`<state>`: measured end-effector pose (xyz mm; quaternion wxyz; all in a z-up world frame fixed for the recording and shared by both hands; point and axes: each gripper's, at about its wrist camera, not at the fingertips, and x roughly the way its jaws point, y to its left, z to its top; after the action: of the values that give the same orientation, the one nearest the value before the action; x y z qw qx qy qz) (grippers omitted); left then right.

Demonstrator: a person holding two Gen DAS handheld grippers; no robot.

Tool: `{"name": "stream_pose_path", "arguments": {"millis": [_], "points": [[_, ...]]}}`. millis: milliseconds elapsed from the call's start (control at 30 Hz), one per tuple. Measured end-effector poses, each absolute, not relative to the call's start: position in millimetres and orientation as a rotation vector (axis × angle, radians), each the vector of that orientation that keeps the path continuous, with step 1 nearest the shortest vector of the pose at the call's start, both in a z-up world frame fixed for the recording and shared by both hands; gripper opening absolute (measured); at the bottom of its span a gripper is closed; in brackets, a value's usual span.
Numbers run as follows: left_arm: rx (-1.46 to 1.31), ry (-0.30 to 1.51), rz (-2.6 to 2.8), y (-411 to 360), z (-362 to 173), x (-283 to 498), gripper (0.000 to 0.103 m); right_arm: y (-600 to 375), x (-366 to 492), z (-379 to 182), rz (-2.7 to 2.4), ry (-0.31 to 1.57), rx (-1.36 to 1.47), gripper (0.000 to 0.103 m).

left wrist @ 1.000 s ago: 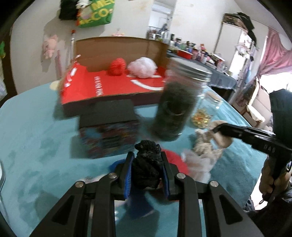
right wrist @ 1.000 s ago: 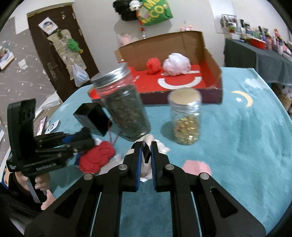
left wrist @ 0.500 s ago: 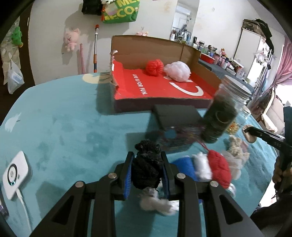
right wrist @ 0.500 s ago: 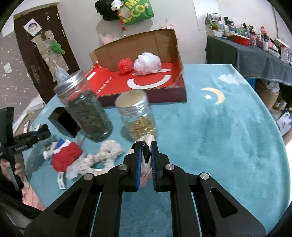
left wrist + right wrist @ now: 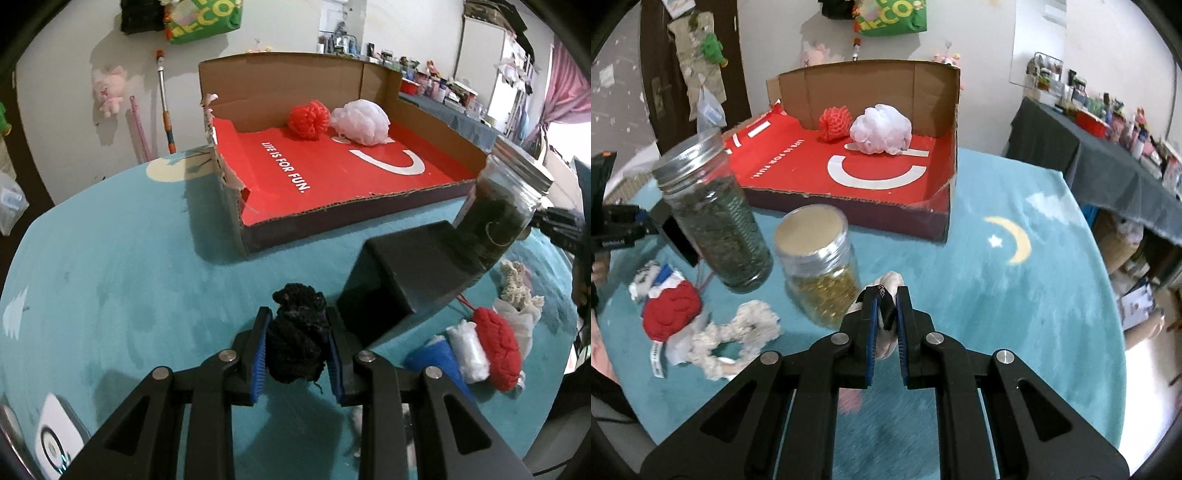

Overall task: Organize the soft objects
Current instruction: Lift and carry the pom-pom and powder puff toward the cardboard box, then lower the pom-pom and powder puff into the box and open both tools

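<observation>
Two lidded jars (image 5: 713, 210) (image 5: 820, 264) beside a black box (image 5: 406, 266)

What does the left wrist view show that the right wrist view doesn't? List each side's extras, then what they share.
Only the left wrist view: the left gripper shut on a black knitted ball, and a white device at the table's near edge.

Only the right wrist view: the right gripper shut on a pale soft toy, a jar of golden pieces, and the moon print on the cloth.

Both: the cardboard box holding a red ball and white pouf, and the dark-filled jar.
</observation>
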<state>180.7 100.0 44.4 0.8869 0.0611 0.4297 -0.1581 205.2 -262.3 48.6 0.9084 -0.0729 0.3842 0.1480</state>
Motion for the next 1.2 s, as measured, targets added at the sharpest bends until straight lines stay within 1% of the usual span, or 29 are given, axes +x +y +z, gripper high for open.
{"name": "stream_pose_path", "arguments": {"millis": [200, 433, 667, 933, 1067, 1200], "points": [[0.152, 0.881, -0.376, 99, 53, 193, 0.029, -266, 222, 54, 0.313, 0.787, -0.2, 0.009], [0.206, 0.818, -0.424, 90, 83, 207, 0.029, -260, 241, 75, 0.368, 0.748, -0.214, 0.009], [0.122, 0.812, -0.473, 81, 107, 239, 0.029, -250, 276, 96, 0.45, 0.741, -0.123, 0.009], [0.014, 0.929, -0.448, 55, 104, 308, 0.029, -223, 345, 97, 0.461, 0.84, -0.063, 0.009], [0.025, 0.993, -0.4, 42, 93, 337, 0.029, -207, 389, 84, 0.397, 0.957, -0.074, 0.009], [0.041, 1.049, -0.352, 35, 80, 362, 0.029, -197, 418, 70, 0.328, 1.02, -0.123, 0.01]]}}
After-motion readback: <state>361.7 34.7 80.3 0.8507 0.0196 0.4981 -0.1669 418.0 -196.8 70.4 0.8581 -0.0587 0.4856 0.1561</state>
